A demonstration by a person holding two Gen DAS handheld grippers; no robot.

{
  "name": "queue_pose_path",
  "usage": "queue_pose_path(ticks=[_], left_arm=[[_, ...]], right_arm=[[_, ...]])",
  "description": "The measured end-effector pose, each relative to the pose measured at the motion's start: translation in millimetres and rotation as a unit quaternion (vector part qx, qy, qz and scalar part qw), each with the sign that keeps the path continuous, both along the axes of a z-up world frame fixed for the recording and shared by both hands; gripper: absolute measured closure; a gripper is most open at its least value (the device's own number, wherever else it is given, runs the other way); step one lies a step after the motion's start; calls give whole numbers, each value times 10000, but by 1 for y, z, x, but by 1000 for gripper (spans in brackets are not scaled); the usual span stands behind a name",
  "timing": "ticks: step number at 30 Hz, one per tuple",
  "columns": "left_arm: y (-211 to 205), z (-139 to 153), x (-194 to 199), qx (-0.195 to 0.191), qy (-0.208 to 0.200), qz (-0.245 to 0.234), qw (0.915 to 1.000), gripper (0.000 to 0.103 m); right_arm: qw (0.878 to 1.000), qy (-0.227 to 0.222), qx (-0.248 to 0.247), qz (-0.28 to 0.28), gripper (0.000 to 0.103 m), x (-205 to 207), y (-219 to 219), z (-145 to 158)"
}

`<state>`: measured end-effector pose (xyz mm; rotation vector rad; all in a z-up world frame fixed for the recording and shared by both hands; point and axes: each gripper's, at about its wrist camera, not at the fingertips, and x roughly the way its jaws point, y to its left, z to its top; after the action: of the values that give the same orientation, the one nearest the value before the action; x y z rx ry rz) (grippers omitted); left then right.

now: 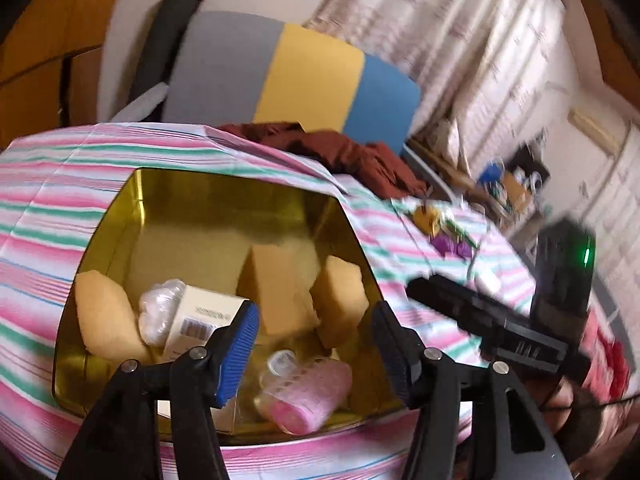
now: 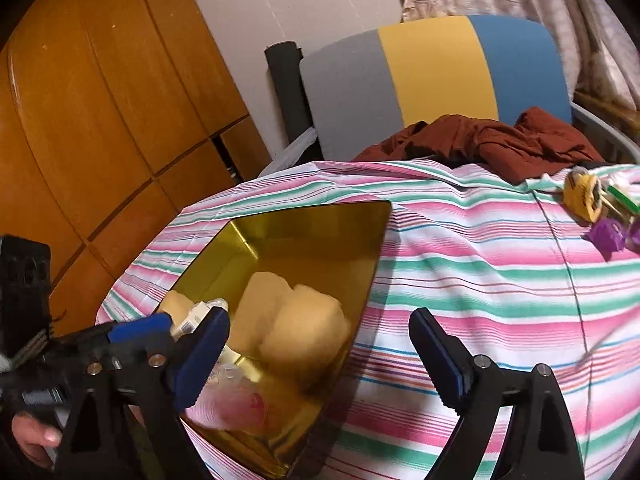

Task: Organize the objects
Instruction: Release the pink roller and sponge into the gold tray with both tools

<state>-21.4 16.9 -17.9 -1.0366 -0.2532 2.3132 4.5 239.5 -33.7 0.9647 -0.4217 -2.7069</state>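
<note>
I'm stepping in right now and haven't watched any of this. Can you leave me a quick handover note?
Left claw: open, empty, over the gold tin.
Right claw: open, empty, at the tin's right edge.
Done: in the tin are yellow sponges, a white box and a pink bottle.
Left: the keys with yellow and purple tags on the striped cloth, probably next.

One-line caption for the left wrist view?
Open left gripper above gold metal tin holding yellow sponges and pink bottle.

gold metal tin (image 1: pixel 224 200): on striped cloth (image 1: pixel 52 208)
in tin: yellow sponges (image 1: pixel 100 316), white barcoded box (image 1: pixel 200 312), pink bottle (image 1: pixel 308 396)
yellow-purple keychain bunch (image 2: pixel 592 208): right of tin
maroon garment (image 2: pixel 500 140): behind
</note>
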Motion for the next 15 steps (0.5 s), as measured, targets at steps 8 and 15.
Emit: queue_pose_path(ticks=[8, 15], left_arm=[[-8, 2, -2, 324, -126, 352, 9988, 37], [20, -3, 4, 219, -242, 22, 9995, 37]], right_arm=[[9993, -99, -204, -282, 11, 8, 18, -7], [9987, -117, -273, -408, 11, 11, 29, -8]])
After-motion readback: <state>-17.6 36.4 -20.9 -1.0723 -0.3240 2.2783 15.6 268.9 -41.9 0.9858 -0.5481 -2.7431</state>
